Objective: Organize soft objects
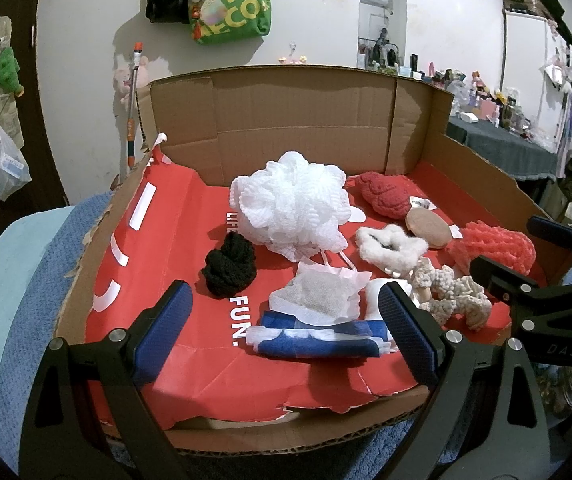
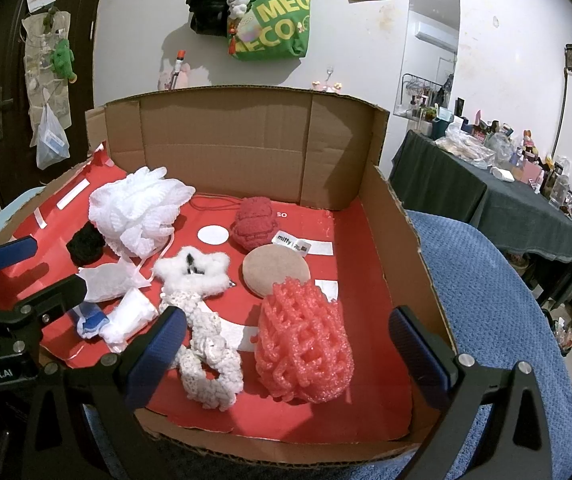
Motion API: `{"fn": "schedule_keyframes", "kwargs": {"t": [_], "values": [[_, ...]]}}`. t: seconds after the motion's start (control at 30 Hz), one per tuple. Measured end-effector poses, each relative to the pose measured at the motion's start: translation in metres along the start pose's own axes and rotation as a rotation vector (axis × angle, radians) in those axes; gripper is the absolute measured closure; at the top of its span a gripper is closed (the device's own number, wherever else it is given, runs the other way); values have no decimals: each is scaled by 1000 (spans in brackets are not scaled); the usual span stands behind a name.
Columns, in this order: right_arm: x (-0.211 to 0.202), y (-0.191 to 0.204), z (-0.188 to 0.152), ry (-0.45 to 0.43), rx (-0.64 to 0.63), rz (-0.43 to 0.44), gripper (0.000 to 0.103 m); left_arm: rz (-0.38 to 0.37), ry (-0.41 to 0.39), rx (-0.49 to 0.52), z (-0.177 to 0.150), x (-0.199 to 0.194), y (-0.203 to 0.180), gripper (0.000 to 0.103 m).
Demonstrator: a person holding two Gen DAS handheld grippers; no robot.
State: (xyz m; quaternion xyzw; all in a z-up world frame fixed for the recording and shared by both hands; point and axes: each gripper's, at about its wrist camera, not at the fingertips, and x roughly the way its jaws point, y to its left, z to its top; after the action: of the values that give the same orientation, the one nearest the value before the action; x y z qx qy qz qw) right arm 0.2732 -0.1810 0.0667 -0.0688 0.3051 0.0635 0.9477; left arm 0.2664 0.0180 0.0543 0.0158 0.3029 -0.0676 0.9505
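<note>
Soft things spread across the red floor of an open cardboard box (image 2: 402,216), both tools hovering at its near edge with nothing in their grip. Left tool (image 1: 286,328) spread wide, blue pads either side of a blue-and-white cloth (image 1: 314,340) and a crumpled white sachet (image 1: 318,296) just behind it — no contact visible. Right tool (image 2: 290,344) equally wide, framing a coral foam net (image 2: 306,344) and a knitted cream piece (image 2: 210,364) beside it, touching neither.

Further back: a white bath pouf (image 1: 290,208), a black yarn bundle (image 1: 230,268) to its left, a dark red knitted toy (image 2: 252,222) near the rear wall, a round tan puff (image 2: 276,268), a fluffy white piece (image 2: 192,274) close against the cream knit. Everything inside the box, loosely scattered rather than in rows or groups.

Stage hard to fix from this alone — fits items gathered into the box and awaiting sorting, and equally a box about to be emptied item by item. Either way, tools poised for a pick; judged likeliest targets the cloth for the left, the foam net for the right. Foam net springy and open-meshed — likely to squash and need a deep, firm close. Cloth lying flat and thin — pads probably need to come down low to pinch a fold.
</note>
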Motion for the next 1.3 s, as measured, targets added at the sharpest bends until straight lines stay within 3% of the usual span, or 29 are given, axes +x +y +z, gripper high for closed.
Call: {"fn": "schedule_keyframes", "kwargs": {"t": [0.33,0.7,1.1,1.3], "values": [[-5,-2,-2,-13,-6,-29,0,61,-13,-34,2,-9,11,8],[-42,0,3,-28,-17,-21,0,86,-41,-37,8,-55,11,8],[-130,-1,-18,-72,-3,21,0,-67,-29,-87,-22,-137,-10,0],[-155,-5,-52,-26,7,18,0,-49,21,-88,-54,-155,-27,0]]}}
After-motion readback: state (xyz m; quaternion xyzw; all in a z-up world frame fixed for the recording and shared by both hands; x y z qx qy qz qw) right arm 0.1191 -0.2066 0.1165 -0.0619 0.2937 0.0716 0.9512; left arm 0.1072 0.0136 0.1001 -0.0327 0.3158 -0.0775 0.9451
